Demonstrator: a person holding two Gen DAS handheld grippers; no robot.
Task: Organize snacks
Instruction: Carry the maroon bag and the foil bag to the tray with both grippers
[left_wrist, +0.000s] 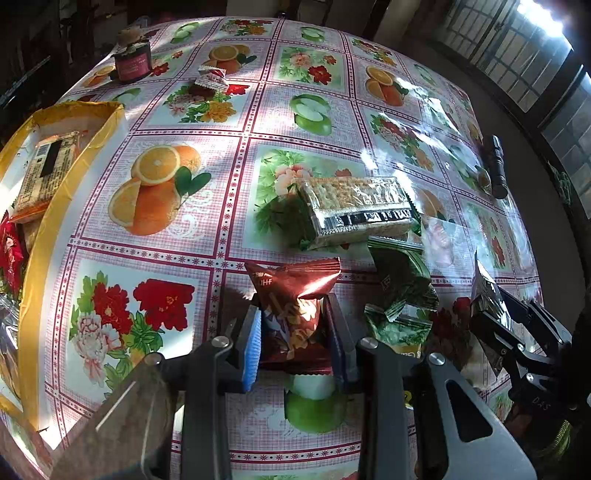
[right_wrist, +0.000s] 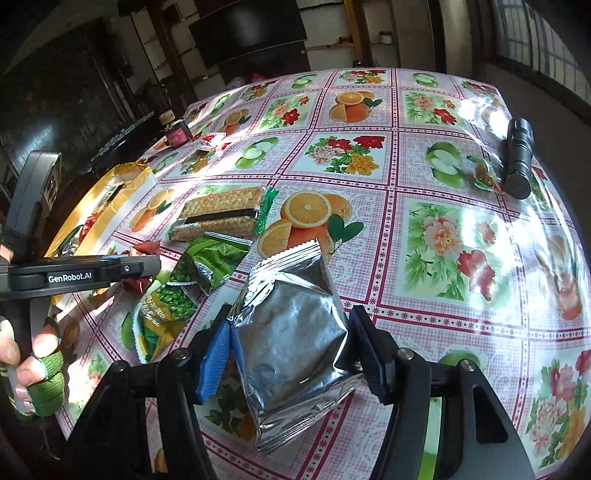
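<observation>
Left camera first: my left gripper (left_wrist: 293, 334) is pinching a red snack packet (left_wrist: 295, 295), both pads pressed into its sides, the packet just above the flowered tablecloth (left_wrist: 207, 206). The yellow box (left_wrist: 48, 229) sits well off to my left with a cracker pack already inside, so I judge that is where this goes. I want to lift clear, swing left over the rim, then let go low. The cracker pack (left_wrist: 356, 206) and green packets (left_wrist: 400, 295) lie just beyond.

Right camera now: my right gripper (right_wrist: 290, 350) clamps a silver packet (right_wrist: 295, 332), tilted, off the cloth. The foil looks slippery, so I squeeze evenly. The flashlight (right_wrist: 519, 157) sits far right, well apart.
</observation>
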